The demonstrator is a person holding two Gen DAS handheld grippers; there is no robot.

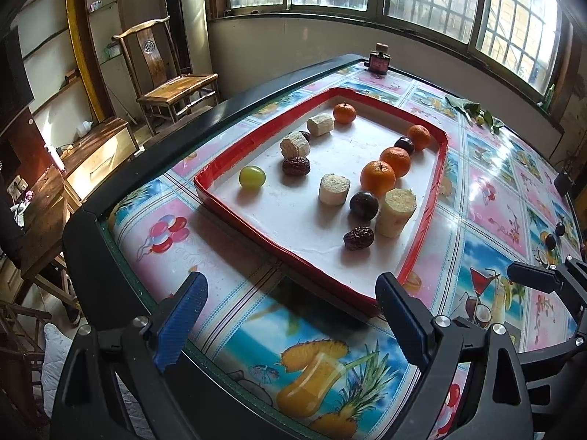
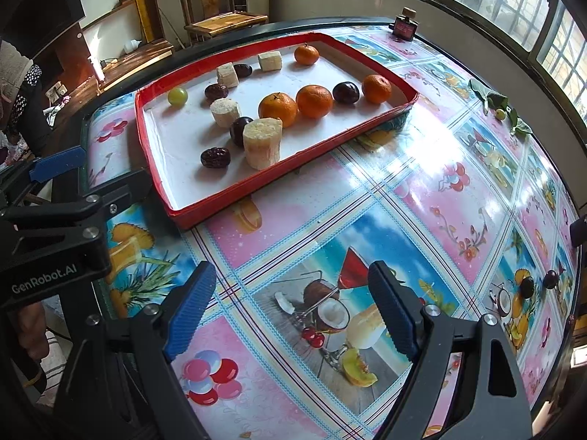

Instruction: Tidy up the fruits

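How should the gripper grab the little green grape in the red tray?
Come straight down from above and pinch the green grape across its round middle. It sits alone near the red tray corner, clear of the nearest date, so both fingers fit. Squeeze gently; it looks smooth and could roll.

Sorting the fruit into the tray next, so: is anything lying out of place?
Yes. Two dark plums sit loose on the tablecloth at its far right edge, outside the red tray that holds the other fruit. Both grippers are open and empty.

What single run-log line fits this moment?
left gripper open, empty | right gripper open, empty | fruits in red tray | none grasped
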